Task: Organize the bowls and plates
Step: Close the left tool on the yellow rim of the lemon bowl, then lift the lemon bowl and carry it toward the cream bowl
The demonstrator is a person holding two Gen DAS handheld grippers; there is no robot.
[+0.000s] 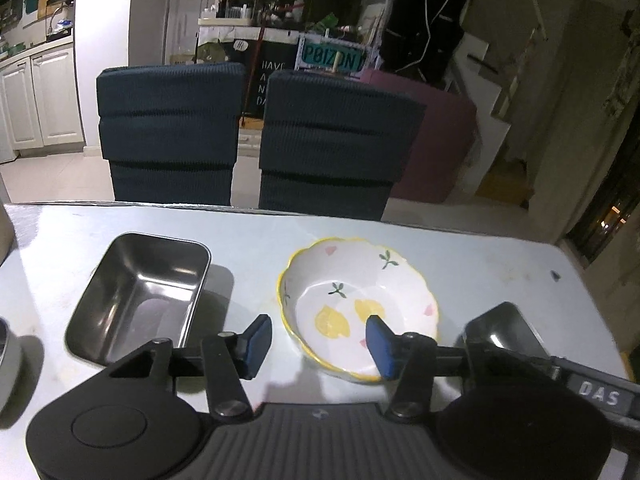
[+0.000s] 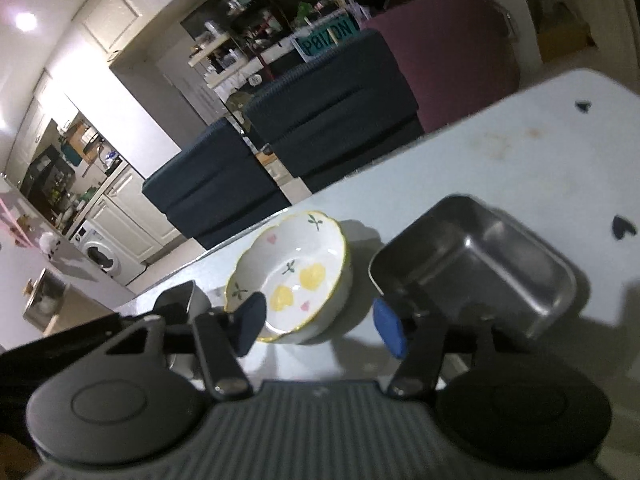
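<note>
Two metal trays and one ceramic bowl stand on the pale table (image 1: 360, 228), seen from both wrist cameras.

Left wrist view, from left to right: a grey rounded rim (image 1: 6, 344) shows at the picture's edge, too cropped to identify. Next stands the left steel tray (image 1: 140, 300), rectangular, upright and empty. The left gripper (image 1: 318, 340) hovers low over the table with its jaws partly open and nothing gripped. Its left blue pad (image 1: 256, 344) sits over bare table between tray and bowl; its right blue pad (image 1: 380, 346) sits over the bowl's interior, so the near-left rim of the scalloped bowl (image 1: 360, 292) lies between the pads. Contact cannot be confirmed. The bowl is white with a yellow rim and lemon pattern, upright and empty. At far right the right steel tray (image 1: 504, 328) is partly hidden behind the gripper's arm.

Right wrist view: the right gripper (image 2: 320, 326) also has its jaws partly open and empty. Its left pad overlaps the bowl's near rim, its right pad stands just beside the right tray's near corner. Two dark blue chairs (image 1: 248, 136) stand beyond the far table edge.
</note>
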